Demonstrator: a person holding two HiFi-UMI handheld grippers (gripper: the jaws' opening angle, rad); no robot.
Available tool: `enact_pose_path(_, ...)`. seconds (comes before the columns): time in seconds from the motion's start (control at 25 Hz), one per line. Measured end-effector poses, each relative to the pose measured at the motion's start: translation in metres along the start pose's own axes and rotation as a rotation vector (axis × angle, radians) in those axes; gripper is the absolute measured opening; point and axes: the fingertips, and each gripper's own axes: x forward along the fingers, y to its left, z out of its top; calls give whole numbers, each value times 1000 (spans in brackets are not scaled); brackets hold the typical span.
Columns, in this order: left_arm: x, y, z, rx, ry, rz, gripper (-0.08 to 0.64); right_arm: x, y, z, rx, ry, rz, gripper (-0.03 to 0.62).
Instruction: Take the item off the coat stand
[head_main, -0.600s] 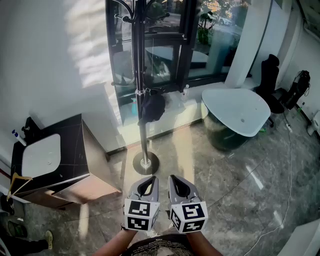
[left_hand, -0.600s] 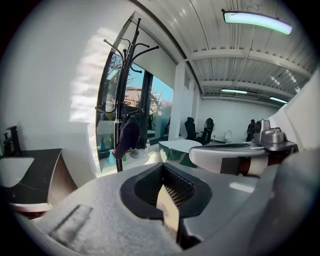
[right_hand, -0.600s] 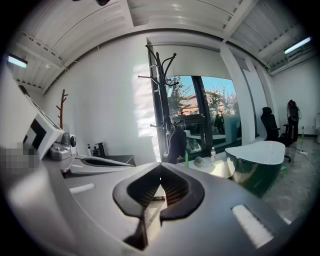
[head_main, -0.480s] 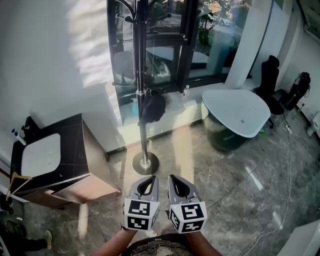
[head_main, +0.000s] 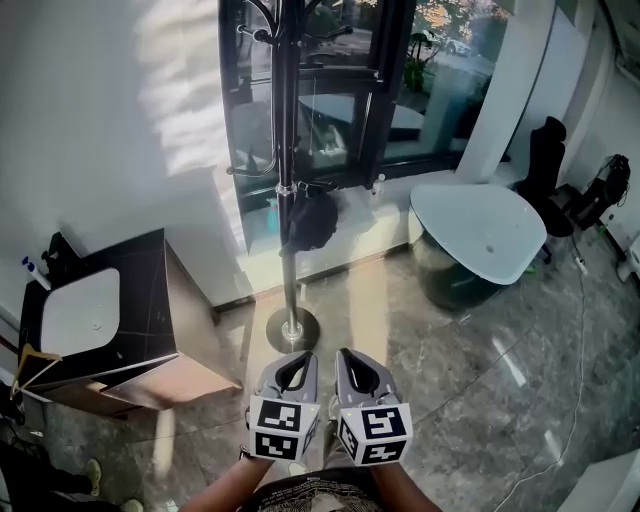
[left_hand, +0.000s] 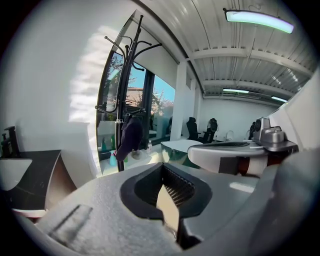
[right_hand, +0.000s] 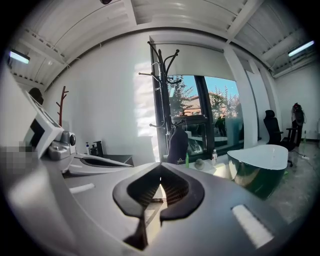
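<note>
A black coat stand (head_main: 288, 250) rises from a round base (head_main: 291, 327) in front of the window. A dark item, like a cap or small bag (head_main: 308, 222), hangs from one of its low hooks. It also shows as the dark item (left_hand: 130, 140) in the left gripper view and the dark item (right_hand: 177, 146) in the right gripper view, well ahead of both grippers. My left gripper (head_main: 295, 362) and right gripper (head_main: 356, 361) sit side by side close to my body, short of the base. Both are shut with nothing between the jaws.
A black cabinet with a white sink top (head_main: 95, 320) stands at the left against the wall. A white round table (head_main: 480, 225) is at the right, with a black office chair (head_main: 545, 150) behind it. A thin cable (head_main: 575, 350) runs over the marble floor.
The stand and table sit slightly further right in the head view. Both grippers stay in the same place, side by side and shut.
</note>
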Motion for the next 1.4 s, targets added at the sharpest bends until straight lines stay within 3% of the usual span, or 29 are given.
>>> enact_pose_path(0.68,93,29,40,-9,-4,51,5,86,-57,25,-37,18,59,6)
enact_pose_path(1.4,159,73,61,-10,19,153,5,177,-99,33,-54,48,139,6)
